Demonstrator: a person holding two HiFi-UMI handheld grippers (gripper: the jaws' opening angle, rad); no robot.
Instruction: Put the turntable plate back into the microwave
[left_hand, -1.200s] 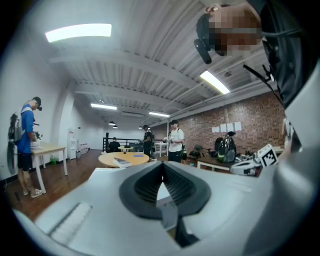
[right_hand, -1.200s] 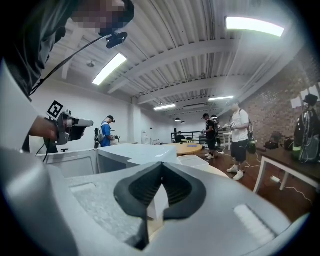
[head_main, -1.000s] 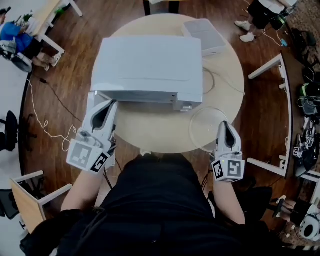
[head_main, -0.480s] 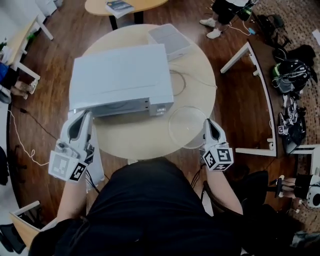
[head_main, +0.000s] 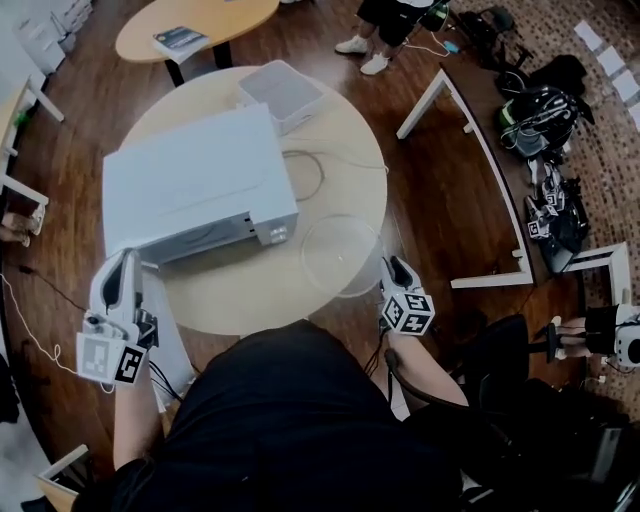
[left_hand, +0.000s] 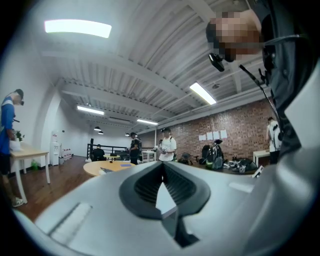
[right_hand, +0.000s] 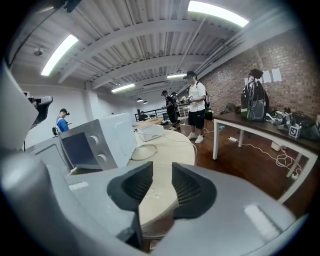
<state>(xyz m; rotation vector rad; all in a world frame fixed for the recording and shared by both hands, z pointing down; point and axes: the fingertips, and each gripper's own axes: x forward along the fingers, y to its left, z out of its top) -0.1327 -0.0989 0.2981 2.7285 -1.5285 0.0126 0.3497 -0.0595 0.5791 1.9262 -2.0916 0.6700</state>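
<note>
Presently: turntable plate (head_main: 340, 255) on table (head_main: 250, 295), right of microwave (head_main: 190, 185), not yet inside; right gripper (head_main: 392, 266) jaws just opened, plate's rim seemingly between, ungrasped; left gripper (head_main: 125, 260) clenched.

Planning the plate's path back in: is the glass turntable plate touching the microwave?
Apart. The head view shows a strip of bare table between the glass turntable plate and the microwave at its front corner.
</note>
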